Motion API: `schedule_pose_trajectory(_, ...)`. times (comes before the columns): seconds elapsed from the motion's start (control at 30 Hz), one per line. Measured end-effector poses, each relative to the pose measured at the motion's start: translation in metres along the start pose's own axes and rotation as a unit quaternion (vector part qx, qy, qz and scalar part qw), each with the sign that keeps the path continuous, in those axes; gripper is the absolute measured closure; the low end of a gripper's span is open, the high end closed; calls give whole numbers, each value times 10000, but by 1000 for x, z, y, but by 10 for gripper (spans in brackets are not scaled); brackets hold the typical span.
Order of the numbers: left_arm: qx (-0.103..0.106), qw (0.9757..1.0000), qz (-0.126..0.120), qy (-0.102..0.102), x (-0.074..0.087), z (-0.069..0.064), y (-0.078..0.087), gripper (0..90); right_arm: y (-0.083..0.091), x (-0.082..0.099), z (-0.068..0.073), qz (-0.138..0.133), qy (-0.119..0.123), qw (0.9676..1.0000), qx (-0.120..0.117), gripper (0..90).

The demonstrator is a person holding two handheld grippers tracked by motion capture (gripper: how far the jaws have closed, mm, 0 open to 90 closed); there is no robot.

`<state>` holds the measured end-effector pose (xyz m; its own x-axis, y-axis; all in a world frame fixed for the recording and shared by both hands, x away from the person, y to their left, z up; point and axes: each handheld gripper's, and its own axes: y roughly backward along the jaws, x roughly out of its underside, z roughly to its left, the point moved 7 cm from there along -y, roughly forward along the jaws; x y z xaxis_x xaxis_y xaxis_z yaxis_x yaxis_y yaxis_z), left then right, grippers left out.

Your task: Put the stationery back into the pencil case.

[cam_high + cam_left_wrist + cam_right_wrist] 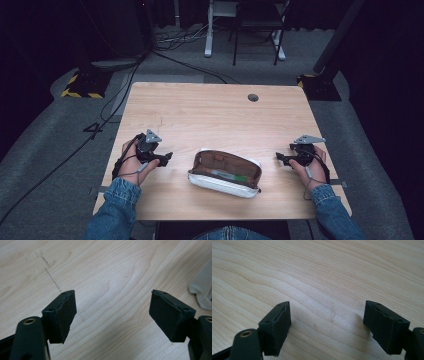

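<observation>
**Open pouch between two idle grippers: spill and snag risks**

While both grippers rest low on the pale wooden desk [210, 115], the white fabric pencil pouch with a brown lining [225, 173] lies at the lower middle of the high view, between them and apart from each. It lies unzipped with its mouth facing up, and a green pen-like item shows inside.

The left gripper [167, 157] sits at the lower left of that frame, aimed toward the pouch; in the left gripper view its black padded fingers [62, 315] stand well apart with bare wood between them, and a corner of the pouch's white fabric shows at the right edge. The right gripper [280, 159] at the lower right likewise has its fingers [277, 325] spread wide over bare wood, holding nothing.

In my judgement, the main risk is the soft, open mouth. A one-sided pinch on the rim could tip the pouch and let the contents slide out. A push from either end could skate it across the smooth wood instead of gripping it. A finger that enters the opening could snag the lining or the zipper.

The pouch's long axis runs from the left to the lower right of the high view, slightly tilted, its ends pointing roughly toward the two grippers.
</observation>
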<state>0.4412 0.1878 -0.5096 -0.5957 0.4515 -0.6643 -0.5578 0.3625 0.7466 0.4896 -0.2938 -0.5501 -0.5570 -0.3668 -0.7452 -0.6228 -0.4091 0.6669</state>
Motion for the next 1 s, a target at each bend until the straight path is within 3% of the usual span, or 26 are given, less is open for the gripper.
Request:
schedule_pose_trajectory(0.17, 13, 9999, 71, 122, 9, 4, -4, 226, 0, 0, 0, 0, -1, 10000, -1, 224)
schedule_pose_trajectory(0.43, 44, 9981, -75, 611, 24, 12, -3, 221, 0, 0, 0, -1, 12, 10000, -11, 224)
schedule_pose_trajectory(0.53, -189, 9982, 32, 567, 29, 15, -5, 209, 0, 0, 0, -2, 10, 10000, -12, 224)
schedule_pose_trajectory(0.63, -134, 9976, -25, 682, 33, 14, -9, 211, 0, 0, 0, -1, 11, 10000, -12, 224)
schedule_pose_trajectory(0.83, -271, 9975, 141, 634, 41, 19, -20, 179, 0, 0, 0, -2, 13, 10000, -12, 224)
schedule_pose_trajectory(1.0, -123, 9981, -110, 599, 40, 23, -27, 100, 0, 0, 0, -2, 16, 10000, -16, 224)
